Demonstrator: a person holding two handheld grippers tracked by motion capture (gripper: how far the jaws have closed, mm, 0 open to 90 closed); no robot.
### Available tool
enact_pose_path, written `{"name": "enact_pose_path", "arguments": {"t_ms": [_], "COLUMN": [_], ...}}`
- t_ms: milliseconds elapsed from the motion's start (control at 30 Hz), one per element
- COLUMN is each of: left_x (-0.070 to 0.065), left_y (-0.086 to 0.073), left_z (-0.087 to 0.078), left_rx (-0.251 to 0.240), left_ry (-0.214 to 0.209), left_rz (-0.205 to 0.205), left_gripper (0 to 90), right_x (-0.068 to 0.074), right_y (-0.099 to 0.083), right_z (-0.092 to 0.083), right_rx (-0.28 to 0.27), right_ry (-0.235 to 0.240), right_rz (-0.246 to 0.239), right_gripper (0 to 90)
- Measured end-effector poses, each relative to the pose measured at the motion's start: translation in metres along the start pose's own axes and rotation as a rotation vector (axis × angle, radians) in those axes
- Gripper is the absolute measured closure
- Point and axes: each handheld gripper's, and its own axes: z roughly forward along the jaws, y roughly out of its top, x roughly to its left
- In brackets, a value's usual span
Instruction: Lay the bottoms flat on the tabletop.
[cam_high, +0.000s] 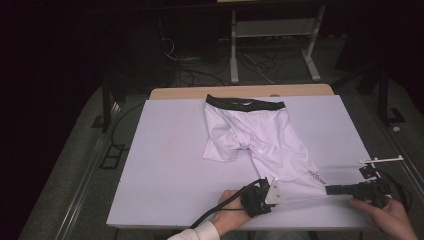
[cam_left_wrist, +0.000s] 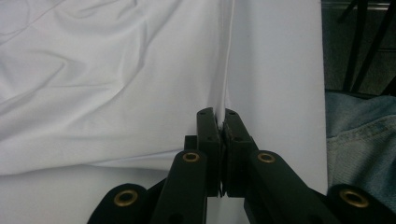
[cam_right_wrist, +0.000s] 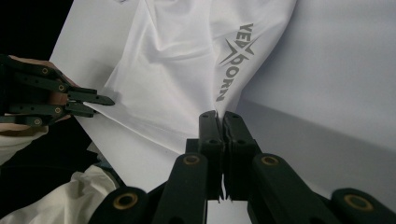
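Note:
White shorts with a black waistband lie flat on the white table, one leg stretched toward me. My left gripper is shut on the near left corner of that leg's hem, and the fabric is pinched between the jaws of my left gripper. My right gripper is shut on the hem's other corner, close to a grey logo. In the right gripper view, cloth runs into the jaws of my right gripper, and the left gripper bites the hem farther off.
A wooden board shows past the table's far edge. Metal frame legs and cables lie on the floor beyond. A small white bracket sits at the table's right edge. The person's jeans are beside the near edge.

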Motion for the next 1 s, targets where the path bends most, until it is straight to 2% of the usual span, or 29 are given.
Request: {"name": "enact_pose_path", "arguments": {"t_ms": [200, 433, 533, 600, 700, 767, 867, 967, 1000], "left_x": [-0.008, -0.011, -0.009, -0.008, -0.006, -0.004, -0.001, 0.005, 0.007], "left_y": [0.002, 0.001, -0.001, -0.003, -0.006, -0.007, -0.007, -0.008, -0.008], "left_z": [0.003, 0.009, 0.009, 0.008, 0.006, 0.004, 0.000, -0.007, -0.009], "left_rx": [0.000, 0.028, 0.022, 0.019, 0.008, 0.001, -0.026, -0.075, -0.088], "left_ry": [-0.024, -0.066, -0.089, -0.099, -0.116, -0.110, -0.111, -0.118, -0.122], "left_rz": [0.010, 0.021, 0.002, -0.009, -0.032, -0.046, -0.079, -0.123, -0.139], "left_gripper": [87.1, 84.0, 78.7, 71.8, 63.2, 57.1, 45.9, 37.8, 37.8], "right_x": [-0.001, -0.001, -0.002, -0.002, 0.000, 0.002, 0.004, 0.008, 0.008], "right_y": [-0.005, -0.012, -0.013, -0.012, -0.011, -0.010, -0.007, -0.002, -0.002], "right_z": [-0.004, -0.005, -0.004, -0.005, -0.007, -0.008, -0.008, -0.009, -0.009], "right_rx": [0.001, 0.036, 0.042, 0.033, 0.005, -0.011, -0.037, -0.077, -0.077], "right_ry": [-0.003, -0.019, -0.025, -0.039, -0.073, -0.092, -0.112, -0.125, -0.125], "right_rz": [0.003, 0.011, 0.021, 0.019, -0.003, -0.025, -0.046, -0.084, -0.084], "right_gripper": [86.1, 85.8, 83.0, 78.8, 70.4, 66.6, 59.3, 51.1, 51.1]}}
